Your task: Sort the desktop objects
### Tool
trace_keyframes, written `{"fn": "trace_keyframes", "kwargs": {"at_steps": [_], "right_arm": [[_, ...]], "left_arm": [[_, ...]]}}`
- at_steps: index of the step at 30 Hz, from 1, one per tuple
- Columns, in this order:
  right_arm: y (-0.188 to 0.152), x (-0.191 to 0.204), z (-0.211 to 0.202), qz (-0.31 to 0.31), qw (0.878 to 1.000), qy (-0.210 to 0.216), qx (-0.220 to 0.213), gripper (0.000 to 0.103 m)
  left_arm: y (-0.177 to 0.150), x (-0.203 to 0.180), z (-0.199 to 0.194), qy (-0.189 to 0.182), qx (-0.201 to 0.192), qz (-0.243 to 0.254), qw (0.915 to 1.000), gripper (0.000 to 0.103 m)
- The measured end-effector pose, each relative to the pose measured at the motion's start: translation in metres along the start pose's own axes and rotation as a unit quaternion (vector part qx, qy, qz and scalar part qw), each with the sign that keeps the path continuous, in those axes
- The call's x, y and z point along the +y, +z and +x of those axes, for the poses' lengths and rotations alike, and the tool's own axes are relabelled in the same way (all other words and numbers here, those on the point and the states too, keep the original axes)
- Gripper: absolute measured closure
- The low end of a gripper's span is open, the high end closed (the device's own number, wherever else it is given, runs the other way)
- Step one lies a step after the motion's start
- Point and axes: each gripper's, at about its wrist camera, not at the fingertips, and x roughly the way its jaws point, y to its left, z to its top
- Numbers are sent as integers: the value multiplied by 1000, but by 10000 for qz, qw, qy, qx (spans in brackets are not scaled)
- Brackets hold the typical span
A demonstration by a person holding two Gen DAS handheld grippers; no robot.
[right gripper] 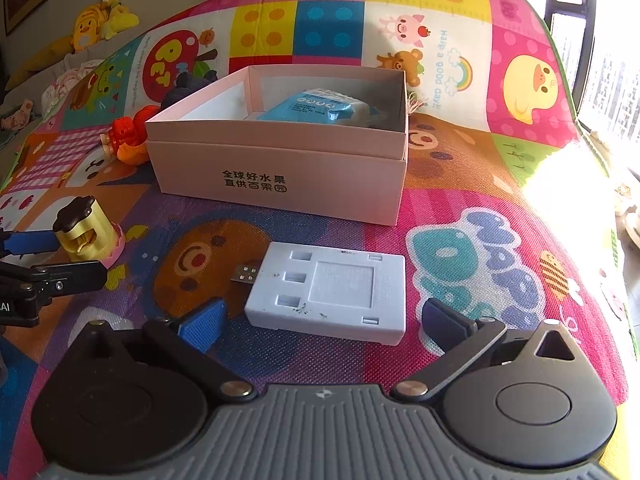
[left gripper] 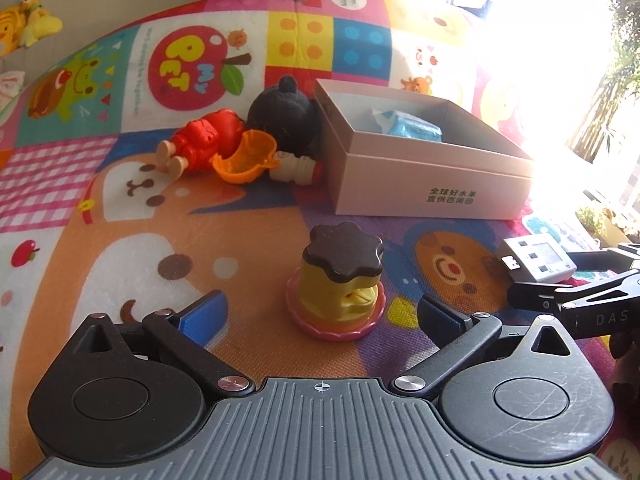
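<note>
A yellow pudding toy (left gripper: 338,284) with a brown star-shaped lid stands on a pink saucer. It sits between the wide-spread blue-padded fingers of my left gripper (left gripper: 322,310), which is open and clear of it. The right wrist view also catches that toy (right gripper: 86,234) at far left. A white flat device (right gripper: 332,292) with a USB plug lies on the mat between the fingers of my right gripper (right gripper: 324,314). This gripper is open too, its pads not touching the device. A pink cardboard box (right gripper: 280,168) stands behind, holding a blue packet (right gripper: 320,108).
Left of the box (left gripper: 420,176) lie a red doll (left gripper: 200,140), an orange cup (left gripper: 248,156), a black plush (left gripper: 284,116) and a small white bottle (left gripper: 296,168). Everything rests on a colourful play mat (left gripper: 240,240). Yellow plush toys (right gripper: 96,20) lie beyond its far left edge.
</note>
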Motion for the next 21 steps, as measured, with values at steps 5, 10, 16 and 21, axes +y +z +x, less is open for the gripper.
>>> {"fn": "trace_keyframes", "kwargs": {"at_steps": [5, 10, 16, 21], "right_arm": [[0, 1, 0, -52, 10000, -1, 9, 0], [0, 0, -1, -64, 10000, 51, -2, 0], [2, -2, 0, -69, 9999, 123, -9, 0], [2, -3, -2, -36, 9996, 245, -93, 2]], "left_arm": [[0, -2, 1, 54, 35, 70, 10000, 0], [0, -9, 3, 173, 128, 265, 9994, 0], [1, -16, 6, 312, 265, 475, 9980, 0], [1, -12, 1, 282, 141, 394, 9987, 0]]}}
